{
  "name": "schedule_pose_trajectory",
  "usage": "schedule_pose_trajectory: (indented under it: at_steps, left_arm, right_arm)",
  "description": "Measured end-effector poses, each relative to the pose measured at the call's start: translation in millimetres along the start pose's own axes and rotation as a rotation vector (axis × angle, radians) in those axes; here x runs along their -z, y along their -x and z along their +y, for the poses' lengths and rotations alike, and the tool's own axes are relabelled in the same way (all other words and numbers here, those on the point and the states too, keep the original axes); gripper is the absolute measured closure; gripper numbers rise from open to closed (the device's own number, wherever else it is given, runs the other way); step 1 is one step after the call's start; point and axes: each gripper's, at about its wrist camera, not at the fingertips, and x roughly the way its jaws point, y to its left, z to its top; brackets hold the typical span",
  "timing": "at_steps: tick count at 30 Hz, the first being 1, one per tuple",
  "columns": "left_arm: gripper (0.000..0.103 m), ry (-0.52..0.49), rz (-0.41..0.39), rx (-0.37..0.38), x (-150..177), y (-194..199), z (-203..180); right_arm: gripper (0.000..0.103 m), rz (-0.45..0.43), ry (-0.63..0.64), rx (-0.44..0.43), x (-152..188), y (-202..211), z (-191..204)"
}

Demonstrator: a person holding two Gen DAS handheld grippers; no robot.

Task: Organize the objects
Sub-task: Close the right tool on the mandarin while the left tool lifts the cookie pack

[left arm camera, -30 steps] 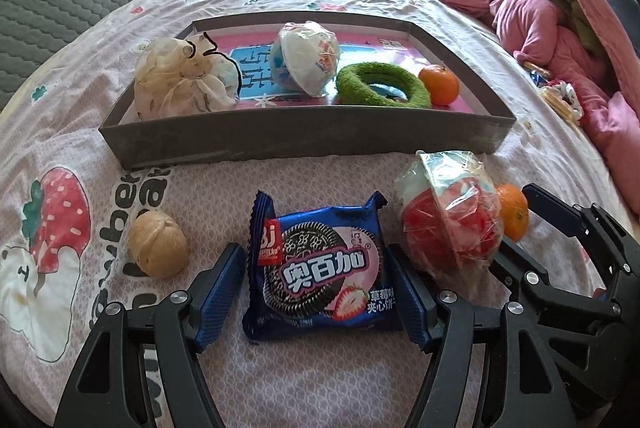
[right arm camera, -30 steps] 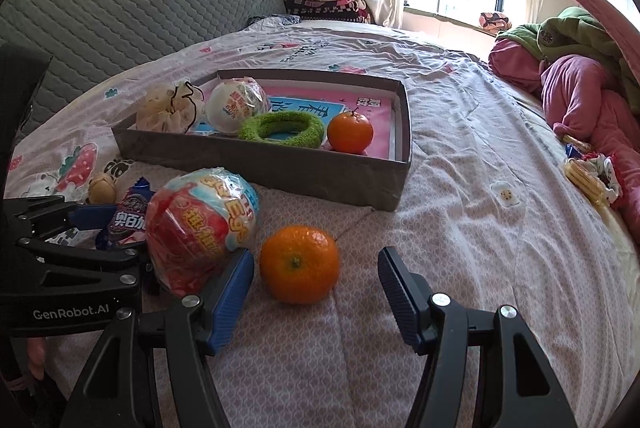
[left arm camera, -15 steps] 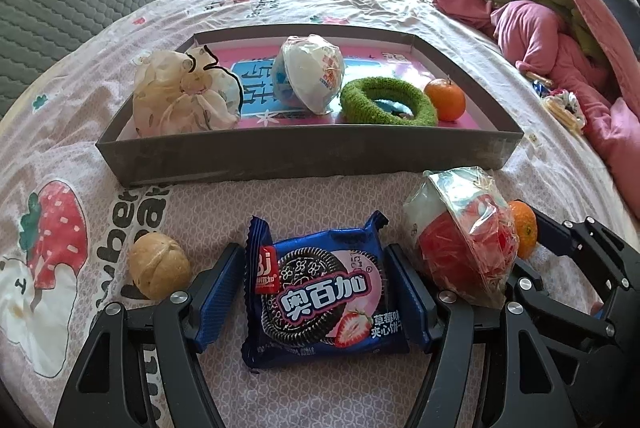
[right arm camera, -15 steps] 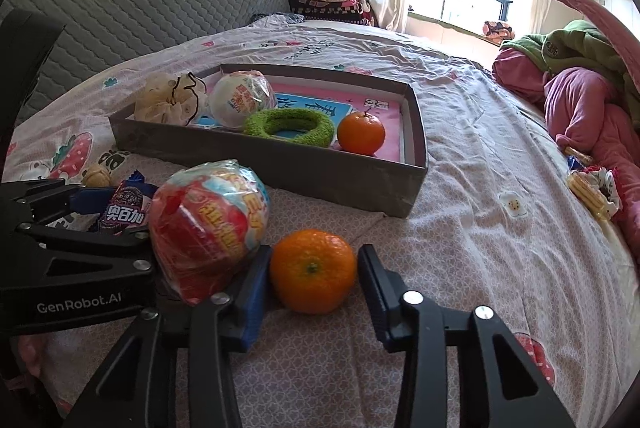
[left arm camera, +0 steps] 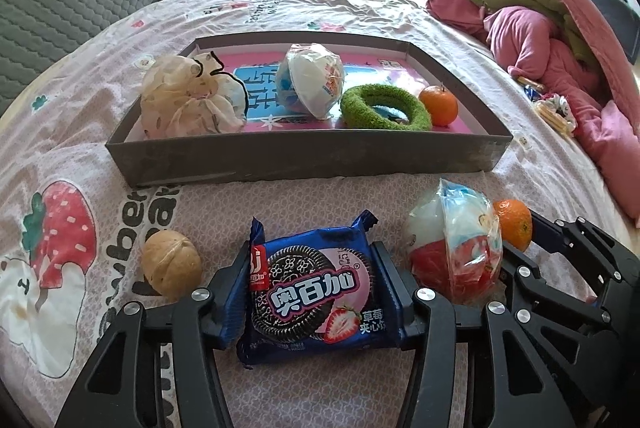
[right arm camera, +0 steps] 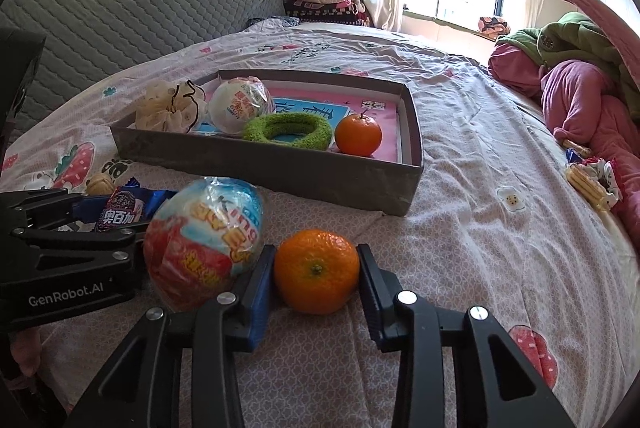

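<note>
Your left gripper (left arm camera: 310, 298) has just been closing and now clasps the blue biscuit packet (left arm camera: 316, 292), pads against both edges, on the bedsheet (right arm camera: 500, 156) in front of the grey tray (left arm camera: 304, 158); your right gripper (right arm camera: 316, 270) has likewise closed onto the loose mandarin (right arm camera: 316, 271), grasped beside the wrapped toy egg (right arm camera: 204, 244); a walnut (left arm camera: 171, 268) lies left of the packet.
</note>
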Motion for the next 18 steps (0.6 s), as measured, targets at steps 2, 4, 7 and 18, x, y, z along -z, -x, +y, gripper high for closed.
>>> schedule_pose_trajectory:
  at_steps: [2,4,7,18]
  left_arm:
    - [0.046,-0.001,-0.004,-0.002,-0.4,3.1,0.9]
    - [0.046,0.0,-0.012,-0.004,-1.7,7.1,1.8]
    - [0.046,-0.003,-0.031,-0.008,-4.9,16.1,3.9]
    - [0.046,-0.01,-0.1,-0.037,-14.1,59.6,15.2]
  right_arm:
    - [0.064,-0.004,-0.001,-0.001,-1.4,1.9,-0.2]
    - [0.064,-0.008,0.0,0.001,-3.6,3.8,-0.1]
    - [0.064,-0.015,0.004,0.002,-8.4,8.1,-0.1]
    - [0.064,-0.101,-0.005,-0.008,-36.7,30.1,7.8]
